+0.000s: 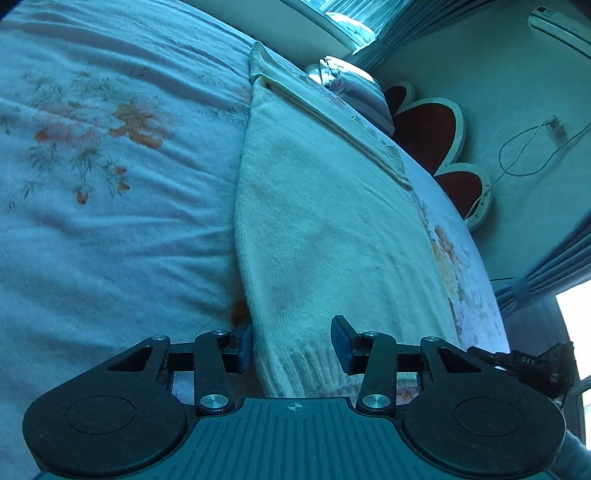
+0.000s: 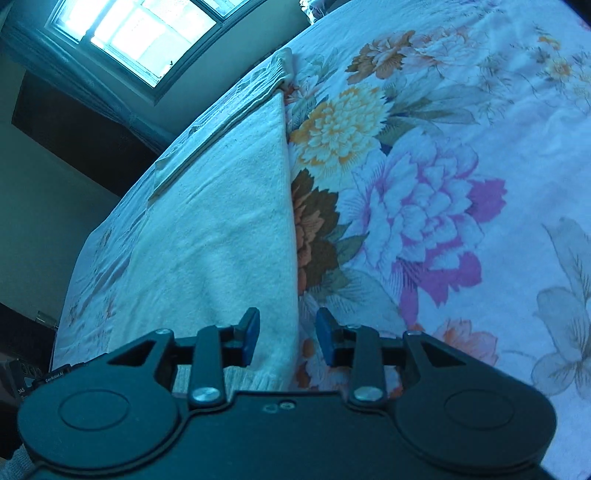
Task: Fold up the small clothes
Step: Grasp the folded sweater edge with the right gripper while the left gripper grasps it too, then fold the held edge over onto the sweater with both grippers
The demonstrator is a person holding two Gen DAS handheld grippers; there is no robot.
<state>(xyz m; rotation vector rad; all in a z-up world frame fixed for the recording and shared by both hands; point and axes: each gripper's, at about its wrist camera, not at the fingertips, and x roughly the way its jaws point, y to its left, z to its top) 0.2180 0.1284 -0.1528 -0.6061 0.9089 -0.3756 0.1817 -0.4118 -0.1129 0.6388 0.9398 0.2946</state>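
A cream knitted garment (image 1: 317,221) lies flat on the floral bedsheet (image 1: 110,221), folded into a long narrow strip with its ribbed hem nearest me. My left gripper (image 1: 293,347) is open, its jaws straddling the hem's left corner; the left fingertip (image 1: 243,347) sits just outside the garment's edge. In the right wrist view the same garment (image 2: 221,229) runs away from me. My right gripper (image 2: 286,338) is open, its jaws straddling the hem's right edge, left fingertip (image 2: 249,338) over the cloth, right one over the sheet (image 2: 424,206).
A folded sleeve or band (image 1: 332,122) lies along the garment's far side. A red flower-shaped headboard (image 1: 428,129) and pillows (image 1: 351,88) stand at the bed's far end. A window (image 2: 140,33) and dark furniture (image 2: 74,140) lie beyond the bed's left edge.
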